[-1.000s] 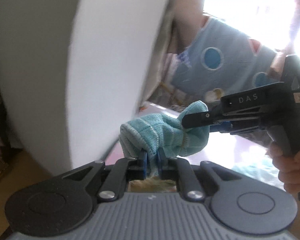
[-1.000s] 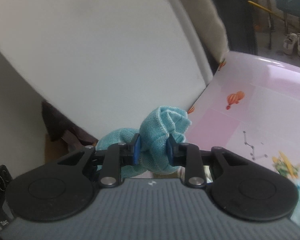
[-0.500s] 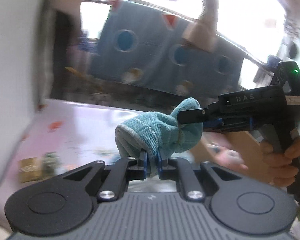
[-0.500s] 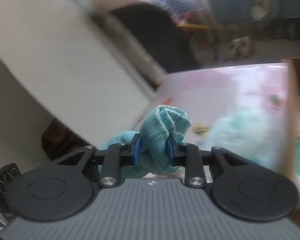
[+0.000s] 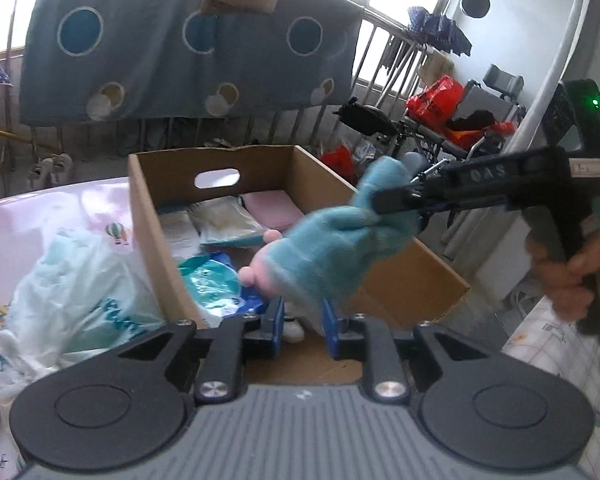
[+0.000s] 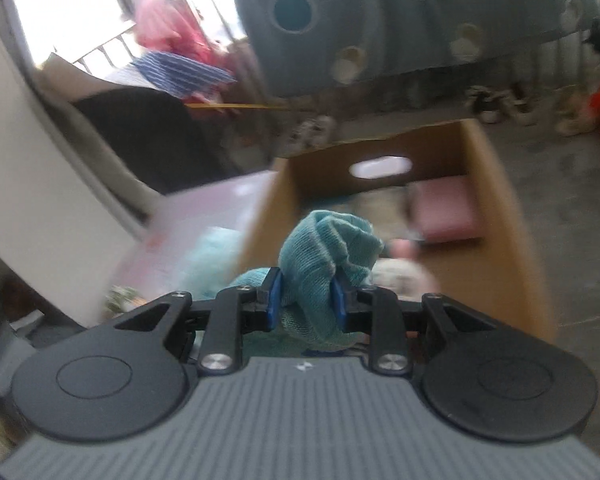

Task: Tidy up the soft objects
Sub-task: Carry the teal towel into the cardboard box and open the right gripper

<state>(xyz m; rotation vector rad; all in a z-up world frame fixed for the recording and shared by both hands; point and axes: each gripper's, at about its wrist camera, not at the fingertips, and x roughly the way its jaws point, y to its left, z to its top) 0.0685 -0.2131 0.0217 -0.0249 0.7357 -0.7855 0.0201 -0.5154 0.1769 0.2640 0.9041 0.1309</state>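
Note:
A teal knitted sock (image 5: 328, 248) hangs over an open cardboard box (image 5: 152, 216). My right gripper (image 5: 380, 204) comes in from the right, held by a hand, and is shut on the sock's upper end. In the right wrist view the same gripper (image 6: 306, 300) pinches the bunched sock (image 6: 324, 248) above the box (image 6: 512, 232). My left gripper (image 5: 303, 322) is opening; the sock's lower end dangles between its blue pads without being pressed. The box holds a pink folded cloth (image 5: 272, 208), flat packets, a teal packet and a pink plush piece (image 5: 256, 272).
A white and teal plastic bag (image 5: 80, 292) lies on the pink patterned table cover (image 5: 40, 216) left of the box. Blue fabric with circles (image 5: 180, 60) hangs behind. Wheelchairs and red bags (image 5: 440, 120) crowd the far right. A white wall (image 6: 28, 200) rises at the left.
Both grippers swung with the sock away from the white wall to above the cardboard box. The left jaws parted and let go of the sock's lower end; the right stayed shut on it.

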